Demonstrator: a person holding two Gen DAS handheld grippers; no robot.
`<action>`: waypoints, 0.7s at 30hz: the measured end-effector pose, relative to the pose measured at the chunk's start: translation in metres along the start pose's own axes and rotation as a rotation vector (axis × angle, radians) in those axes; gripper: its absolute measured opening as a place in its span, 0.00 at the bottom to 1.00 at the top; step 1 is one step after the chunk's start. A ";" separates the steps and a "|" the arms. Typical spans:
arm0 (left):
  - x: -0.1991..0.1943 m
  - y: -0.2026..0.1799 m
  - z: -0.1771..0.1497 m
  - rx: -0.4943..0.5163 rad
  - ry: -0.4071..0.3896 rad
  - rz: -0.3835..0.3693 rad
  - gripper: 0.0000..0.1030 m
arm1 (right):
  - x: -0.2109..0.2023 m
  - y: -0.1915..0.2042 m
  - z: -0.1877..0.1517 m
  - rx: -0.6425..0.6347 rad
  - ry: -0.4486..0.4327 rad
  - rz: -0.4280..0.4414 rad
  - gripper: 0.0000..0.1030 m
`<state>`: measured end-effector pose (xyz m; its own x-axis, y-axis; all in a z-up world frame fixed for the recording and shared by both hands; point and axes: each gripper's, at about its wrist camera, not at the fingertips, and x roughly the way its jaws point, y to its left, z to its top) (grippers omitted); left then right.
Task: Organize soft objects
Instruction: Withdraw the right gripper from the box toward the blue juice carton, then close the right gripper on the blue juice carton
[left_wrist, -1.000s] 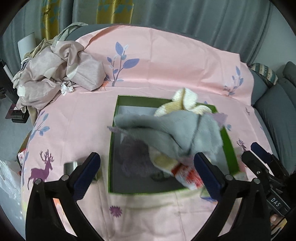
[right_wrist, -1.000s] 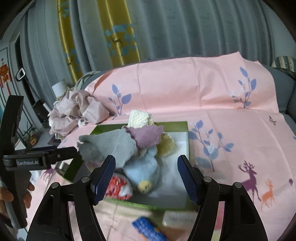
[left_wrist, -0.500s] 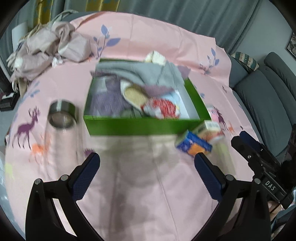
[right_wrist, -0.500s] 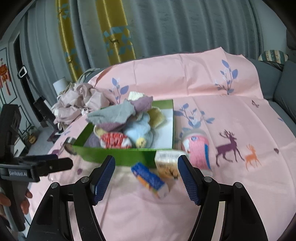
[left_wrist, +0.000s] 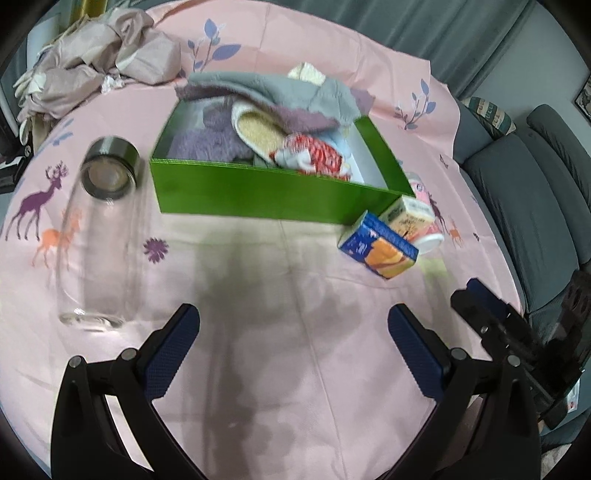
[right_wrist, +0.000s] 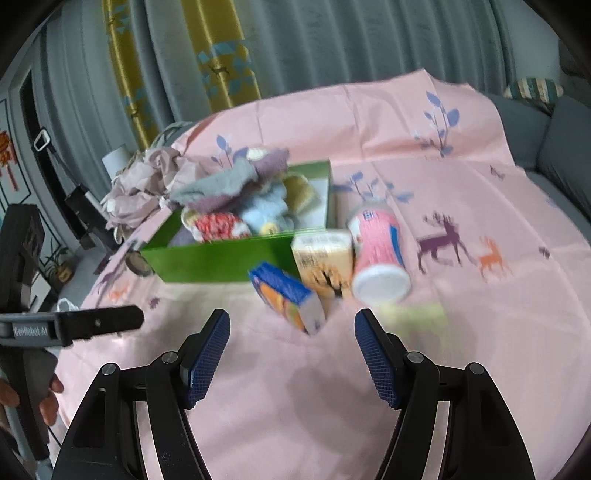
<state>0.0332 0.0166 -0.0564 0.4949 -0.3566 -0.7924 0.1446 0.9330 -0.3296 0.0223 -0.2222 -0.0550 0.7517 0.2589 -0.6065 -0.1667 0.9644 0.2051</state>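
A green box (left_wrist: 258, 192) (right_wrist: 221, 258) on the pink cloth holds a heap of soft things: a grey towel (left_wrist: 280, 88) (right_wrist: 218, 184), a purple fluffy cloth (left_wrist: 207, 136), a cream slipper (left_wrist: 258, 134), a red-and-white item (left_wrist: 317, 155) (right_wrist: 218, 227) and a light blue plush (right_wrist: 266, 212). My left gripper (left_wrist: 293, 338) is open and empty over bare cloth, well in front of the box. My right gripper (right_wrist: 291, 345) is open and empty too, just short of the cartons.
A clear glass bottle with a metal cap (left_wrist: 99, 240) lies left of the box. A blue-orange carton (left_wrist: 380, 245) (right_wrist: 291, 295), a yellow carton (right_wrist: 325, 262) and a pink can (right_wrist: 376, 254) crowd the box's right corner. Crumpled cloth (left_wrist: 99, 62) lies far left; a grey sofa (left_wrist: 517, 184) stands right.
Both grippers have drawn back from above the box toward the near edge of the cloth and dropped lower. The bottle and the cartons have come into view. Both stay open and empty.
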 end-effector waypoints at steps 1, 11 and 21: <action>0.005 -0.001 -0.002 0.001 0.013 -0.004 0.99 | 0.002 -0.003 -0.004 0.008 0.010 0.006 0.69; 0.038 -0.007 -0.001 0.000 0.060 -0.067 0.99 | 0.029 -0.023 -0.028 0.053 0.094 0.044 0.69; 0.061 -0.026 0.030 0.002 0.029 -0.134 0.99 | 0.054 -0.019 -0.020 0.050 0.098 0.101 0.69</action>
<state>0.0851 -0.0280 -0.0805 0.4463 -0.4791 -0.7558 0.2090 0.8770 -0.4326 0.0530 -0.2251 -0.1073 0.6661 0.3610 -0.6527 -0.2047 0.9300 0.3054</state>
